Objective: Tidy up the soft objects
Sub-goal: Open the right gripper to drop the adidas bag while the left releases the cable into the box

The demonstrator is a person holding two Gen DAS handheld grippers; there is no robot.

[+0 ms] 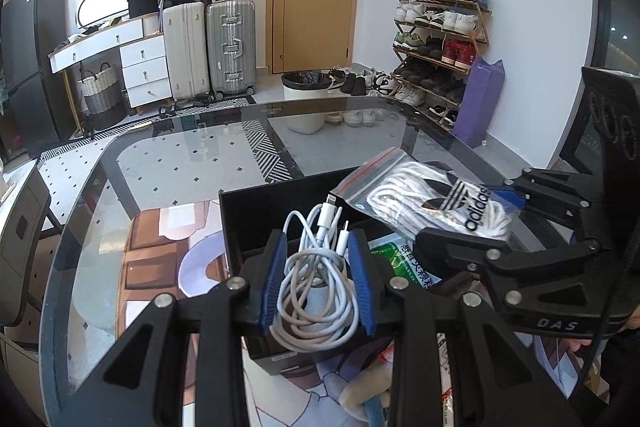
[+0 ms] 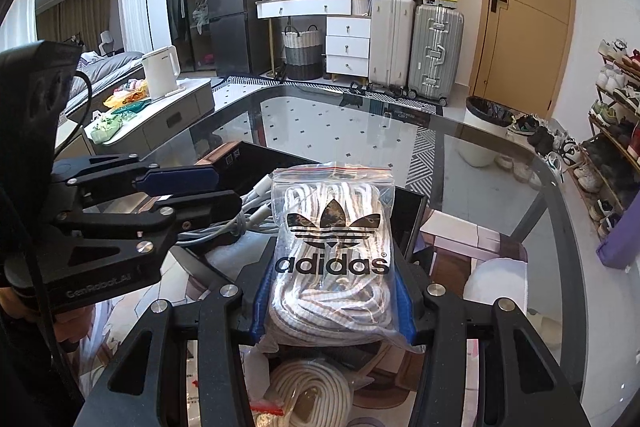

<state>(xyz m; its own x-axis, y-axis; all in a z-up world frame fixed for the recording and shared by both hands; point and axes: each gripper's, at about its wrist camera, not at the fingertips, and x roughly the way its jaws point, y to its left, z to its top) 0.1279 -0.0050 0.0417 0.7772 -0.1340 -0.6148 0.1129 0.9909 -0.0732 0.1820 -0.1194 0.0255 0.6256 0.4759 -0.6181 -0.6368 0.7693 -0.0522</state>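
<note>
- My left gripper (image 1: 318, 281) squeezes a bundle of white cable (image 1: 316, 291) between its blue pads (image 1: 275, 279). The pads press on both sides so the loops stay together and do not fall apart.
- My right gripper (image 2: 332, 297) is clamped on a clear bag (image 2: 334, 251) full of white laces. The bag stands up between the pads, with its red zip edge on top.
- I hold both things up over the black box (image 1: 260, 211). I think the box is where the soft things go, so I bring them there.
- The two grippers are close, side by side. The cable is just left of the bag.
- Inside the box I see a green packet (image 1: 404, 259) under the bag.
- The box sits on a glass table (image 1: 168, 163).
- Below my right gripper lies a coil of cream rope (image 2: 308, 387) in another bag. I think it waits for its turn.
</note>
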